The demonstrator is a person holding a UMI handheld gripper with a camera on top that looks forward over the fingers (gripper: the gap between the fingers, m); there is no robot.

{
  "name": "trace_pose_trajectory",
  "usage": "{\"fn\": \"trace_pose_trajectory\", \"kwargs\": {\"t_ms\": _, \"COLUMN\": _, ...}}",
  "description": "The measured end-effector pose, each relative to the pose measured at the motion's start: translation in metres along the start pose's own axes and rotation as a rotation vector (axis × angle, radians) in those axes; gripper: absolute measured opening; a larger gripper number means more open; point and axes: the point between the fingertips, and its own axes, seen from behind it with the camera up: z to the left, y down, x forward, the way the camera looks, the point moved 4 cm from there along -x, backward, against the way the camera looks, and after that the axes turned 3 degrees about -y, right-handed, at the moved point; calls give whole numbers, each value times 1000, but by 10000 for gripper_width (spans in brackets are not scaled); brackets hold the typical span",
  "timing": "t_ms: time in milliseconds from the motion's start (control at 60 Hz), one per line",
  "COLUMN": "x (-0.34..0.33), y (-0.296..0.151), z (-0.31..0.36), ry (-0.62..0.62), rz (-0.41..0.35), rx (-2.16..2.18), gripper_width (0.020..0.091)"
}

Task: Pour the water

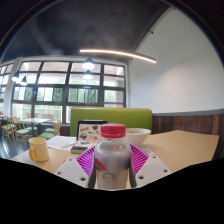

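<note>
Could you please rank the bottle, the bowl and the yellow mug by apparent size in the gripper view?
1. Clear plastic bottle with red cap, held between the tongs; nearness inflates it.
2. White bowl.
3. Yellow mug; close to the bowl, so unsure.

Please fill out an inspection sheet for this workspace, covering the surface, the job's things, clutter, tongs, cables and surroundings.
Surface: light wooden table, partly bare beyond the tongs.
Job's things: clear bottle with a red cap stands upright between the fingers; white bowl just beyond it; yellow mug off to one side.
Clutter: papers or an open book beyond the bottle.
Tongs: the tongs hold the bottle, with the pink pads against its sides.
Cables: nothing seen.
Surroundings: green bench back behind the table, large windows, a lit ceiling strip light.
</note>
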Motion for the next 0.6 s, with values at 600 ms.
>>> {"fn": "trace_pose_trajectory", "kwargs": {"t_ms": 600, "x": 65, "y": -66, "z": 142, "ry": -25, "rz": -13, "rx": -1091, "gripper_width": 385}}
